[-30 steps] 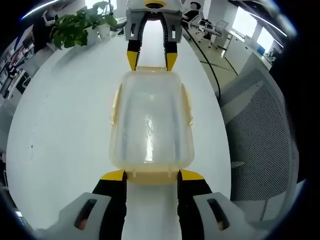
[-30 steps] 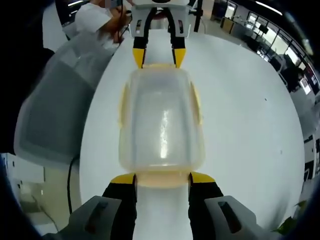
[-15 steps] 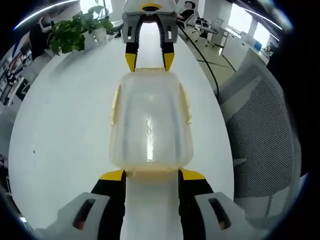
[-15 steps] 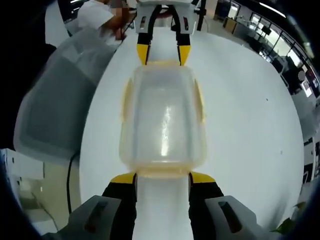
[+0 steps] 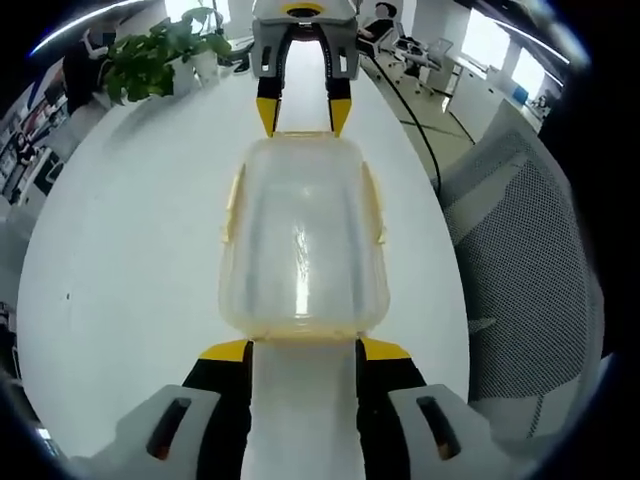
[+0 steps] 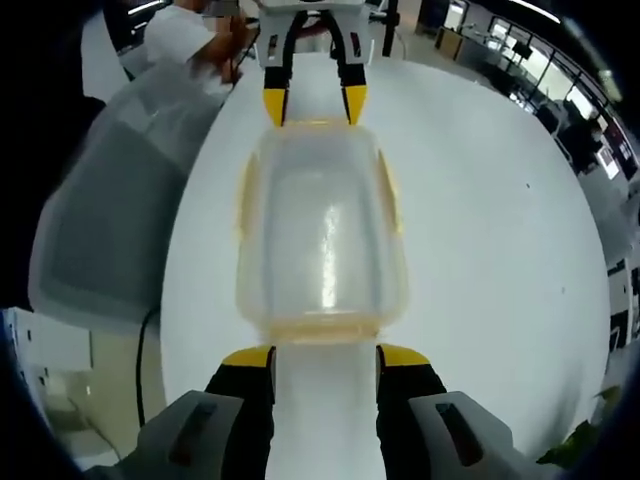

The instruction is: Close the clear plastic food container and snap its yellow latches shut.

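The clear plastic container (image 5: pixel 303 235) lies lengthwise on the white table (image 5: pixel 120 260) with its lid on. Yellow latches (image 5: pixel 232 205) run flat along its long sides. My left gripper (image 5: pixel 305 350) is open, its yellow tips just short of the near end, not touching it. My right gripper (image 5: pixel 303 115) faces it across the far end, open. In the right gripper view the same container (image 6: pixel 320 235) lies between my right gripper (image 6: pixel 325 357), which is open at the near end, and my left gripper (image 6: pixel 313 105) at the far end. The yellow side latches (image 6: pixel 243 200) hug the walls.
A potted plant (image 5: pixel 160 50) stands at the table's far left. A mesh office chair (image 5: pixel 530 250) stands close beside the table edge, seen as the chair (image 6: pixel 110 220) in the right gripper view. A black cable (image 5: pixel 420 130) runs over the floor. A person (image 6: pixel 190 35) sits beyond.
The yellow end flaps that jutted out between each gripper's jaw tips no longer stick out. Bare table now shows between the tips. The container stays in place.
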Demonstrator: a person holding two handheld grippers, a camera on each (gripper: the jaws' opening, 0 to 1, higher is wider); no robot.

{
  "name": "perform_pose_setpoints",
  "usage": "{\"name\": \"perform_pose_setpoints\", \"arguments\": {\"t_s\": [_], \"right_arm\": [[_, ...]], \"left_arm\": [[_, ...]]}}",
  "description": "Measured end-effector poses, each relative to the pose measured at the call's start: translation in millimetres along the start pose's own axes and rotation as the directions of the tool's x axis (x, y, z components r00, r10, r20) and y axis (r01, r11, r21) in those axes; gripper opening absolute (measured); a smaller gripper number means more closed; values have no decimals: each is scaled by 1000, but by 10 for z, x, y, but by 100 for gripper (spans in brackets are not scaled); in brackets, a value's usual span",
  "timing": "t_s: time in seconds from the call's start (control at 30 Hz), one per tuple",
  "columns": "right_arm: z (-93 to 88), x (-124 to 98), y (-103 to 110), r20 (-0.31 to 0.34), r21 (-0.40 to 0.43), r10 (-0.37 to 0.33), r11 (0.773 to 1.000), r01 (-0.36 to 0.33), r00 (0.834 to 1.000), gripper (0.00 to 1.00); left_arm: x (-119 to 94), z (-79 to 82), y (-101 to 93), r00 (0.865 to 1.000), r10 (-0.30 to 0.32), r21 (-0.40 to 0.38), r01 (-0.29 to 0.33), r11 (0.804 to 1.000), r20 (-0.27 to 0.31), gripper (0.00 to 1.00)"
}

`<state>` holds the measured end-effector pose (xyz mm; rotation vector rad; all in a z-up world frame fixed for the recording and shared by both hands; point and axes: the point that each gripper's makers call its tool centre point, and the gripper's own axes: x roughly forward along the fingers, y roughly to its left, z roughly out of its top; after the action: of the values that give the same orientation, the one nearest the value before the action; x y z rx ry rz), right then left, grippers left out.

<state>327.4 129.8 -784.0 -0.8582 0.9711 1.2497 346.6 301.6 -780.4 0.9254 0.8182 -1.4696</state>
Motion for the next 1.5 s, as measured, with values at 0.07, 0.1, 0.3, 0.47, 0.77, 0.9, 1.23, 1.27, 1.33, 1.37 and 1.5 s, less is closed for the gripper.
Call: {"name": "perform_pose_setpoints", "arguments": {"t_s": [0.07,0.1,0.3,0.47,0.77,0.9,1.23,1.27,1.33,1.37,1.5], "right_arm": [[13,-11,4,10,15,1,1000,-1,1000,39],[17,-17,3,12,20,1,1000,-1,1000,39],[60,-91,19,44,71,1,997,-4,999,39],[69,-119,3,66,142,-8,990,-2,998,38],[144,-148,17,110,302,-23,953,-12,994,37],[147,-157,-16,109,333,-43,943,4,993,36],[143,-164,-36,147,460,-74,888,-2,986,31],[147,-174,-48,154,474,-82,881,-1,985,31],[142,-185,-61,159,487,-92,873,3,983,31],[137,-181,-56,156,492,-94,871,5,983,31],[122,-169,-55,150,509,-101,861,11,983,29]], "left_arm": [[-3,5,4,1000,-1,-19,1,1000,6,40],[-4,0,5,1000,0,-24,0,1000,5,40],[-37,-57,-26,1000,0,-42,-1,999,-7,40],[-80,-56,-21,1000,2,-95,0,995,16,40],[-105,-83,-6,1000,8,-250,-1,968,25,40],[-130,-88,10,999,17,-328,-3,945,40,40],[-145,-38,-21,995,41,-432,3,902,94,39],[-138,-55,-19,995,44,-452,1,892,90,39],[-123,-71,-15,994,49,-471,0,882,93,39],[-117,-80,-6,994,55,-488,-2,873,95,39],[-126,-3,23,984,80,-573,24,819,156,39]]}}
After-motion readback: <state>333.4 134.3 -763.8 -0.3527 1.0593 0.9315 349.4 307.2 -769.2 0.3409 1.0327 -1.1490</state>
